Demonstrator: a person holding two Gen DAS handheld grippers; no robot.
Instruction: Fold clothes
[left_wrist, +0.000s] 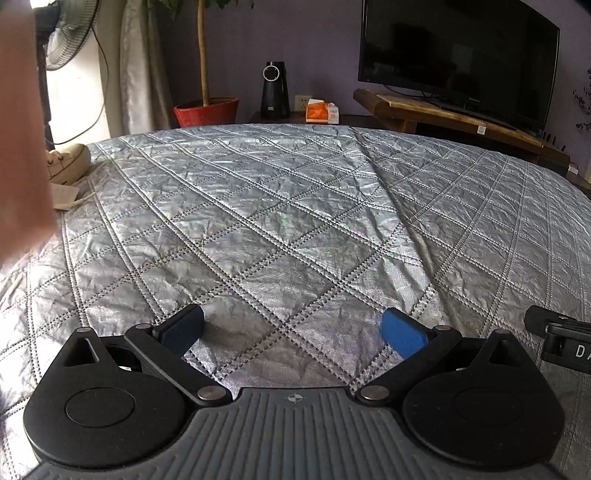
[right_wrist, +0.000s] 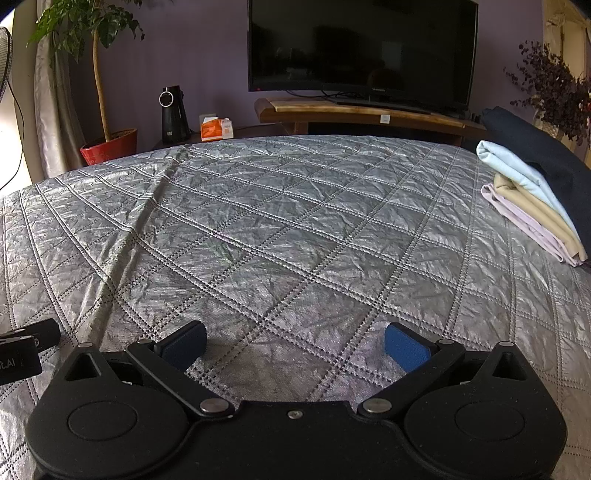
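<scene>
a: where do the left tongs (left_wrist: 293, 330) stand?
b: low over the silver-grey quilted bedspread with diamond stitching (left_wrist: 280, 221), blue-padded fingers spread wide, nothing between them. only bare quilt shows in the gap.

a: and the right tongs (right_wrist: 295, 343)?
b: the same: released, fingers wide apart, holding nothing, just above the same bedspread. each camera catches a black corner of the other tool at its edge, so the two sit side by side.

a: where are the clothes?
b: a stack of folded garments (right_wrist: 532, 206) lies on the bed's far right side, seen only from the right wrist. a pale lilac piece is at the bottom, a beige one on it, a light blue one above, and a dark navy cloth (right_wrist: 546, 155) draped over the top and back. the stack is well apart from both tongs. no garment lies in front of either tool.

a: anything else around?
b: beyond the bed, a dark flat-screen television (right_wrist: 362, 48) sits on a wooden stand (right_wrist: 362, 110). to the left are a tall potted plant in a red pot (right_wrist: 109, 146), a black cone-shaped appliance (right_wrist: 173, 114) and an orange-and-white tissue box (right_wrist: 216, 129). the left view also shows a standing fan (left_wrist: 70, 37), a cream shoe (left_wrist: 68, 162) at the bed's left edge, and a blurred bit of the person (left_wrist: 20, 129) close to the lens.
</scene>
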